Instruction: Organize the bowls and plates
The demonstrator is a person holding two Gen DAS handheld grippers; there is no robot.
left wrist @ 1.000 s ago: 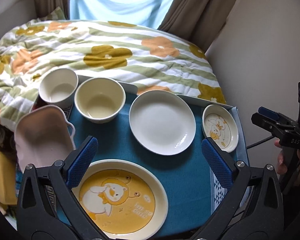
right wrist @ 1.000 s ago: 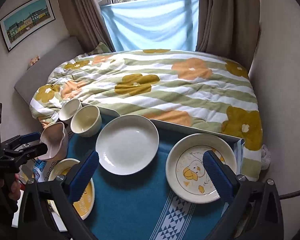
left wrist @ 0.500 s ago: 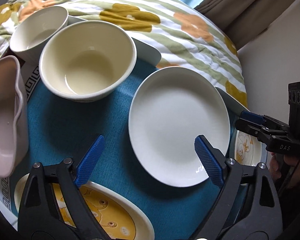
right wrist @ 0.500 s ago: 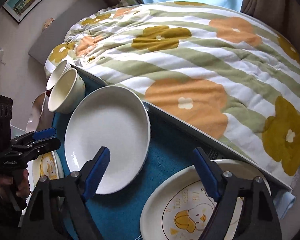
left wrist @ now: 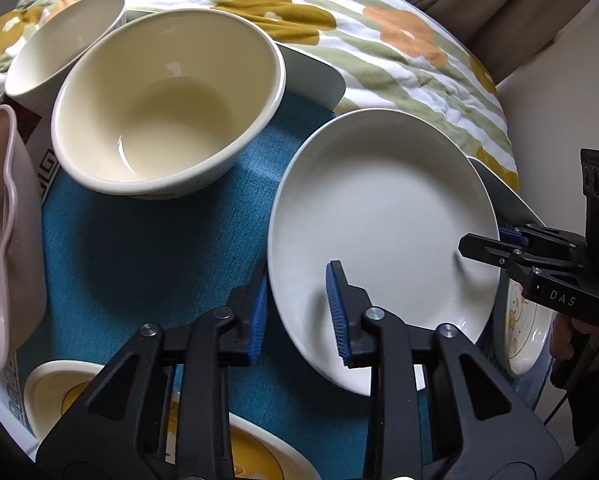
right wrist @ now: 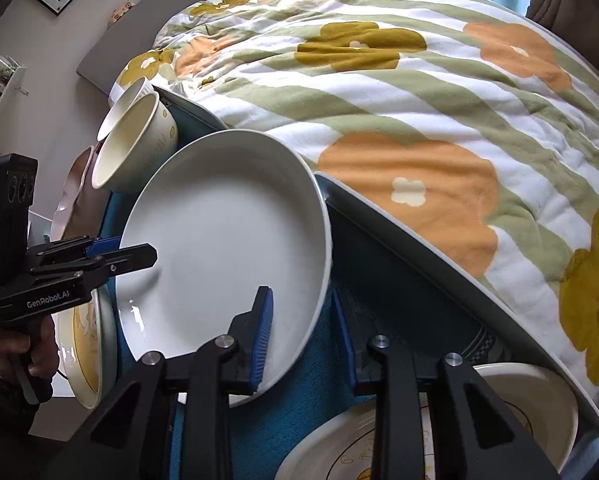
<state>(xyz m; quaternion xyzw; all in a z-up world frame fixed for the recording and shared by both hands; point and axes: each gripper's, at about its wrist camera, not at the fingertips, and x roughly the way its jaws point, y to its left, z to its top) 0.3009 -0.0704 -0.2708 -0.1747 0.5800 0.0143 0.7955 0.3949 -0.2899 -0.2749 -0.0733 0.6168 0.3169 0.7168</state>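
Left tongs (left wrist: 299, 308) have just been closing, now narrow, straddling the near-left rim of the white plate (left wrist: 383, 224); pads look pressed on it. Right tongs (right wrist: 303, 332) likewise just closing, clamped across the plate's opposite rim. Plate sits mid-surface on the teal cloth (left wrist: 139, 256), cream bowl (left wrist: 167, 104) beside it toward the far-left corner.

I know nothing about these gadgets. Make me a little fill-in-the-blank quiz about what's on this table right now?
1. Both the left gripper and the right gripper clamp the rim of the plain white ____.
2. The cloth under the dishes is ____.
3. The cream bowl contains ____.
4. The bedspread behind the table is patterned with ____.

Missing words: plate; blue; nothing; flowers
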